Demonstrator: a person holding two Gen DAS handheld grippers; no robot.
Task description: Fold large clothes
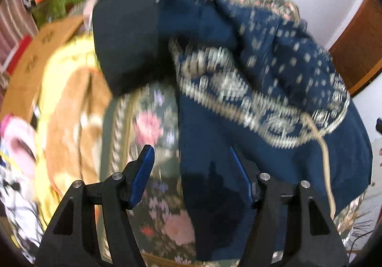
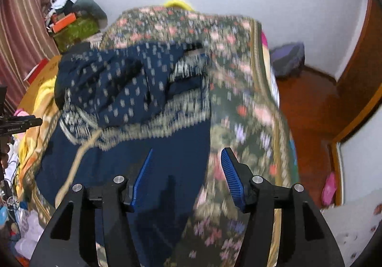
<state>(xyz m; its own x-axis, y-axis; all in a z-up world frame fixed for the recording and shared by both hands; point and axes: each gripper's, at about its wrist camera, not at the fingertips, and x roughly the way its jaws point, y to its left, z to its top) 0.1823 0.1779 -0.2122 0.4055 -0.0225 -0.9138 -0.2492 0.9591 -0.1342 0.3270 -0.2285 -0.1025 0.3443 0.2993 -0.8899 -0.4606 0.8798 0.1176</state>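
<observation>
Left gripper (image 1: 193,159): jaws spread, nothing pinched. Right gripper (image 2: 187,159): jaws spread too, nothing between the pads.

Navy garment (image 1: 250,104) lies on the bed under and ahead of both. In the left wrist view its plain edge runs between the jaws: the right-hand pad is over navy cloth, the other over the floral bedspread (image 1: 148,123). In the right wrist view it's mirrored: one pad over navy, the other over bedspread. Contact with the cloth: cannot tell, frames are blurred.

Garment is bunched, not flat. The dotted part with its pale patterned border is heaped further out, and a tan cord (image 1: 322,145) trails across the plain part.

Yellow-orange blanket (image 1: 69,109) lies beside the bedspread.
</observation>
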